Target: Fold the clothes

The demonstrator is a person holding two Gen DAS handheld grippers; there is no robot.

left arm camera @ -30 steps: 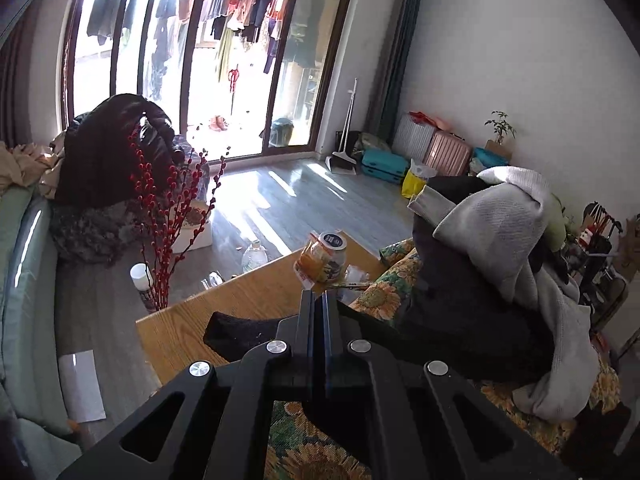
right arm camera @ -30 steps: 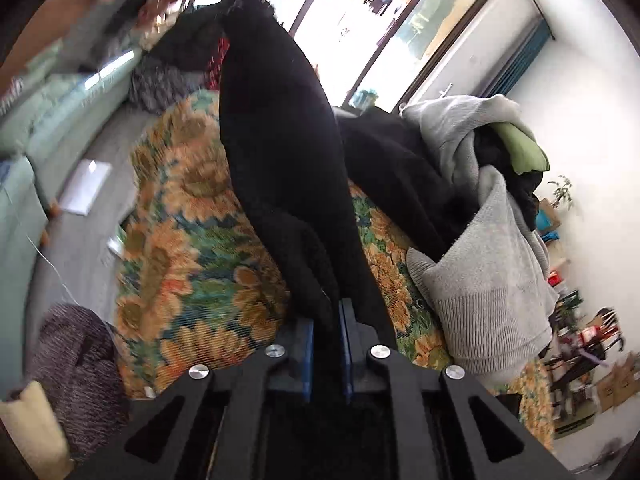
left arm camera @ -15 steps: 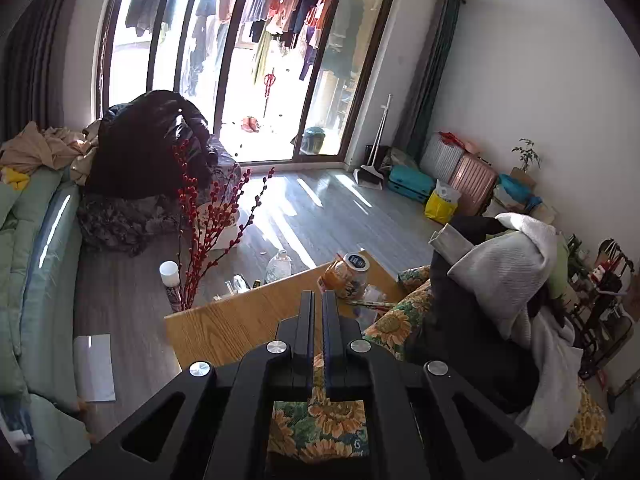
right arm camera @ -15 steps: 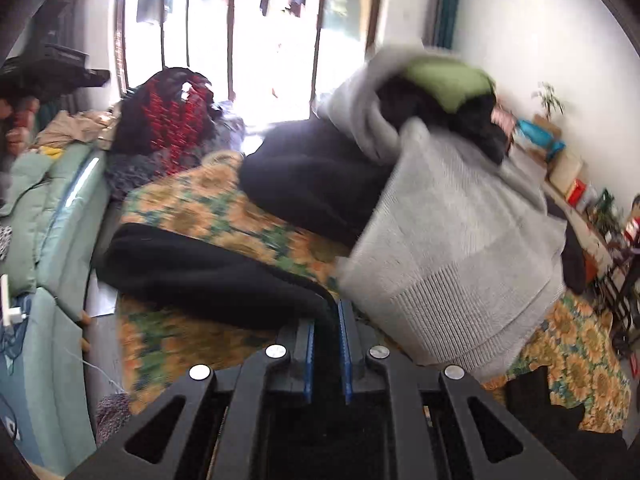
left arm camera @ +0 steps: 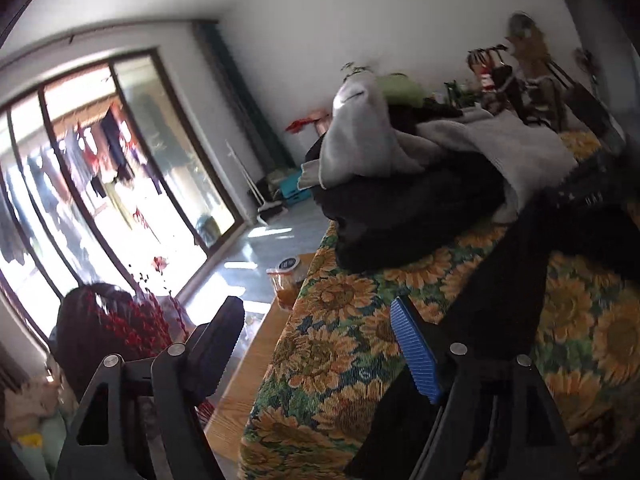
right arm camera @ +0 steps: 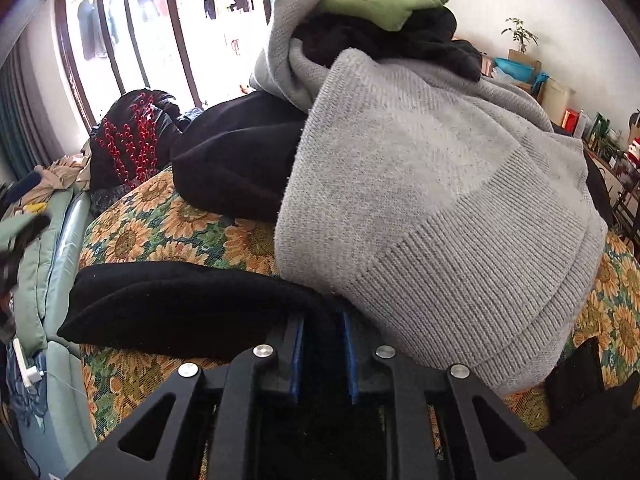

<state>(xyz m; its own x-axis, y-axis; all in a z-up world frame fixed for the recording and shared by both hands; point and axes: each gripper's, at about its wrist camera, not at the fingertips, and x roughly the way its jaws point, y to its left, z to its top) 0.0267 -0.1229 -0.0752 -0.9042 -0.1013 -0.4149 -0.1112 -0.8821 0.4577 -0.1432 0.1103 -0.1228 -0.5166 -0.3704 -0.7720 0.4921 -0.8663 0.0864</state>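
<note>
Two hand-held grippers in view. Right hand-held gripper (right arm camera: 322,354): jaws opening, black garment (right arm camera: 180,304) between the blue pads, contact not yet lost; garment lies folded on the sunflower cloth (right arm camera: 168,228) covering the counter. Left hand-held gripper (left arm camera: 316,344): jaws opening wide, nothing between them. Behind: grey knit sweater (right arm camera: 440,200) atop the unfolded pile, green item (right arm camera: 384,4) uppermost.

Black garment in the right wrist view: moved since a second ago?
Yes. The black garment, then hanging upright above the sunflower cloth, now lies flat on it beside the grey sweater.
</note>
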